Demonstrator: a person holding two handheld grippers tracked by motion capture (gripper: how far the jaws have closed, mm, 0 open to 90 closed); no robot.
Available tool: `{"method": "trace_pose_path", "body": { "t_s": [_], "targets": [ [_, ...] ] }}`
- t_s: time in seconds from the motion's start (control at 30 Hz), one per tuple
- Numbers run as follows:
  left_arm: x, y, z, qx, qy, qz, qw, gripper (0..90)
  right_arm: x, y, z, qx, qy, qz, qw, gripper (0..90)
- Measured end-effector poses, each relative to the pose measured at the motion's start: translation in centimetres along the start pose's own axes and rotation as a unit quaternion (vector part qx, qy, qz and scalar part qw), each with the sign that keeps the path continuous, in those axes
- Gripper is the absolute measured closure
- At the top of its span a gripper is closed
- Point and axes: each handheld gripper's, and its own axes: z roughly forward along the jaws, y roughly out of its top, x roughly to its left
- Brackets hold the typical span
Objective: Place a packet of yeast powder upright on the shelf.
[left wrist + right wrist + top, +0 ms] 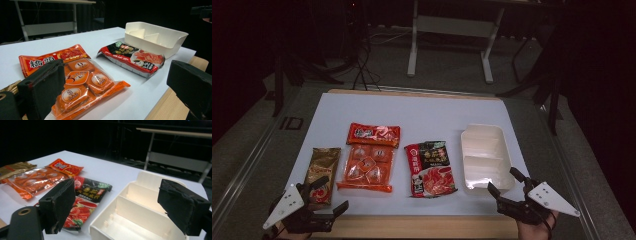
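Note:
Three snack packets lie in a row on the white table (422, 112): a gold packet (323, 172) at the left, an orange packet (368, 162) of small sachets with a red printed top, and a red and black packet (430, 167). To their right stands a white divided tray (486, 155). My left gripper (333, 194) hovers open at the front edge beside the gold packet. My right gripper (503, 180) stands open just before the tray's near end. The left gripper view looks between the open jaws of my left gripper (116, 67) at the orange packet (82, 82). My right gripper (117, 188) faces the tray (140, 207).
A wooden strip (422, 227) runs along the table's front edge. Beyond the far edge stand a white metal frame (452, 35) and dark stands on the grey floor. Bare table surface lies behind the packets.

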Motion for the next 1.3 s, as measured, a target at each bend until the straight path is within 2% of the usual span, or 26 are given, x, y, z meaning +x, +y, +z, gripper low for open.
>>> {"method": "trace_pose_path", "body": {
  "t_s": [0.07,0.27,0.37,0.53,0.63,0.7,0.8,0.9,1.03,1.13,1.17,1.2,1.23,1.3],
  "targets": [
    [0.1,0.0,0.0,0.000,-0.003,-0.003,1.0000,2.4,0.4,0.1,0.2,0.000,0.006,-0.019,0.9998,14.3],
    [-0.1,0.0,0.1,0.006,0.004,0.007,0.9999,2.5,0.9,0.3,0.4,0.006,0.021,-0.037,0.9991,14.4],
    [-0.3,0.0,0.2,-0.005,-0.007,0.011,0.9999,2.6,1.0,0.2,0.6,0.019,0.028,-0.044,0.9984,14.4],
    [-0.7,0.3,0.0,-0.034,-0.015,0.016,0.9992,4.1,1.2,0.2,0.8,0.031,0.040,-0.042,0.9978,14.7],
    [-1.3,0.9,-0.1,-0.036,-0.036,0.001,0.9987,4.2,1.5,0.2,0.8,0.034,0.038,-0.050,0.9974,15.5],
    [-1.9,1.6,0.0,-0.029,-0.054,-0.007,0.9981,4.2,1.6,0.3,0.7,0.031,0.036,-0.052,0.9975,17.3],
    [-2.9,2.9,0.1,0.002,-0.073,0.000,0.9974,3.2,1.8,0.4,0.7,0.029,0.043,-0.045,0.9976,18.3],
    [-3.5,3.9,0.2,0.009,-0.087,0.004,0.9962,2.9,2.0,0.5,0.7,0.025,0.054,-0.041,0.9974,18.2],
    [-3.5,5.3,0.0,0.013,-0.084,0.011,0.9963,2.9,2.1,0.9,0.5,0.001,0.069,-0.042,0.9967,14.1],
    [-3.1,6.0,-0.2,0.018,-0.080,0.016,0.9965,2.9,2.3,1.1,0.3,-0.010,0.064,-0.054,0.9965,13.7],
    [-2.5,6.8,-0.3,0.025,-0.069,0.021,0.9971,3.0,2.4,1.2,0.2,-0.012,0.063,-0.056,0.9964,13.2],
    [-2.5,6.8,-0.3,0.025,-0.069,0.021,0.9971,3.0,2.5,1.2,0.2,-0.015,0.061,-0.057,0.9964,13.3],
    [-1.8,7.5,-0.5,0.029,-0.054,0.022,0.9979,3.0,2.5,1.3,0.1,-0.016,0.061,-0.058,0.9963,13.3],
    [-0.9,8.2,-0.8,0.033,-0.036,0.027,0.9984,3.0,2.8,1.3,0.0,-0.018,0.059,-0.059,0.9963,13.3]
  ]
}}
